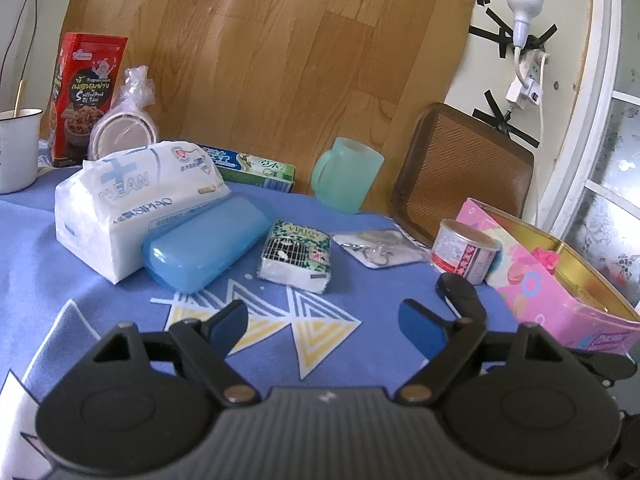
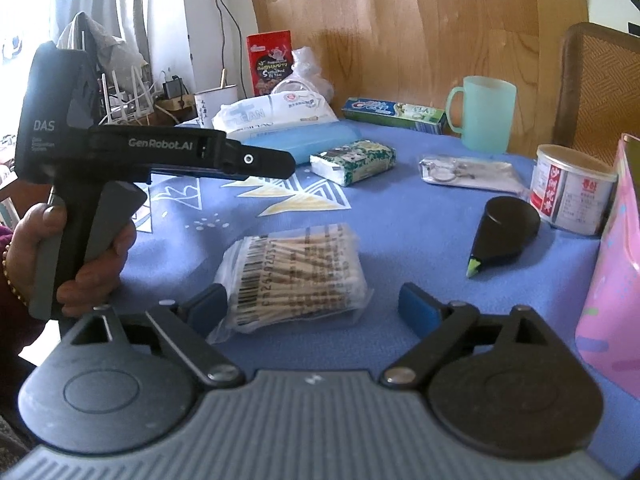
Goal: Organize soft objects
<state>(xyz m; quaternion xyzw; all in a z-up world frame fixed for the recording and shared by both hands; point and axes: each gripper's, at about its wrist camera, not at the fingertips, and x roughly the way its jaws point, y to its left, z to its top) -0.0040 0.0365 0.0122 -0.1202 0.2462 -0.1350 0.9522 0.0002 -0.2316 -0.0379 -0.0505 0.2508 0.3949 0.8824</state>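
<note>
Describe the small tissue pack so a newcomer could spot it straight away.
On the blue tablecloth, look right of the big white tissue pack and the blue case leaning on it. The small tissue pack lies flat there, the only thing with a green, leafy birdcage print.

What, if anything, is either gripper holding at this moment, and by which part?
Nothing is held. The left gripper is open above the tablecloth; the right gripper is open around the bag of cotton swabs, not closed on it.

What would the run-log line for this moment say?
left gripper: open, empty, above tablecloth | right gripper: open, straddling cotton swab pack, not closed | pink box: open
</note>
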